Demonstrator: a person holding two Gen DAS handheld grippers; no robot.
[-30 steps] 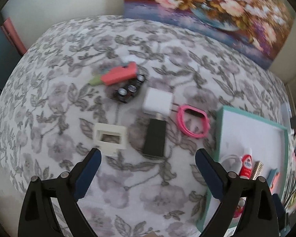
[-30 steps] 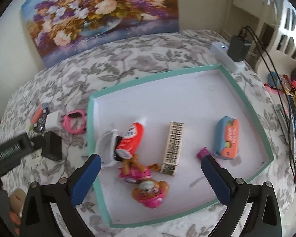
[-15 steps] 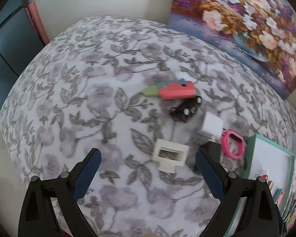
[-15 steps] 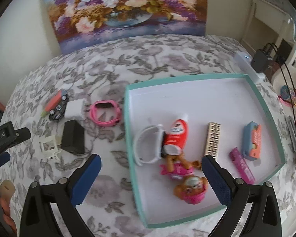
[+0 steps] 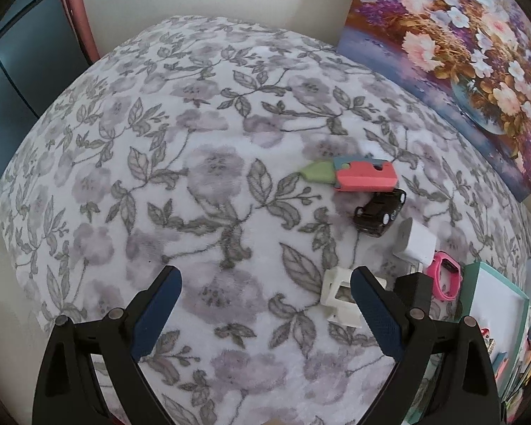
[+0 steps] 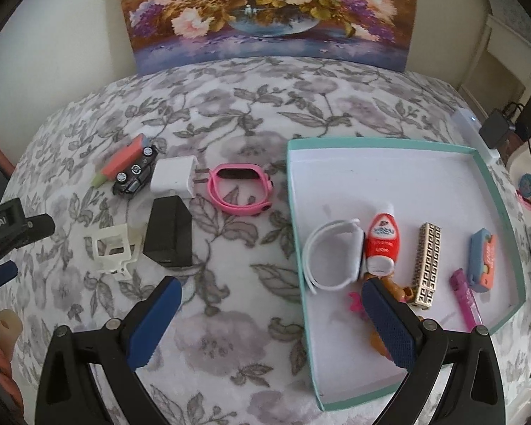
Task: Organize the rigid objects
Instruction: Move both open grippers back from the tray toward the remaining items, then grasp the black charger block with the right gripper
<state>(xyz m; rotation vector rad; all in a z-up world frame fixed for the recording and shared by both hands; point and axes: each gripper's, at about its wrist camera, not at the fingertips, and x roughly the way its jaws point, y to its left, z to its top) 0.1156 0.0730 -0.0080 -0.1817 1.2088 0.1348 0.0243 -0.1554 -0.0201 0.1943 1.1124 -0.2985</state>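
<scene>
The left gripper (image 5: 265, 297), its blue-padded fingers spread apart and empty, hangs over the grey floral blanket (image 6: 230, 336). To its right lie a cream plastic frame (image 6: 111, 248), a coral-and-green flat toy (image 6: 122, 163), a small black toy car (image 6: 134, 175), a black rectangular block (image 6: 168, 233), a white plug adapter (image 6: 173, 177) and a pink watch band (image 6: 240, 191). The right gripper (image 6: 270, 310) also gapes wide, holding nothing. Far right, the teal-rimmed white tray (image 6: 492, 184) holds a white band (image 6: 331, 258), a red-and-white tube (image 6: 382, 241), a gold patterned bar (image 6: 426, 262) and a blue-and-orange case (image 6: 481, 258).
</scene>
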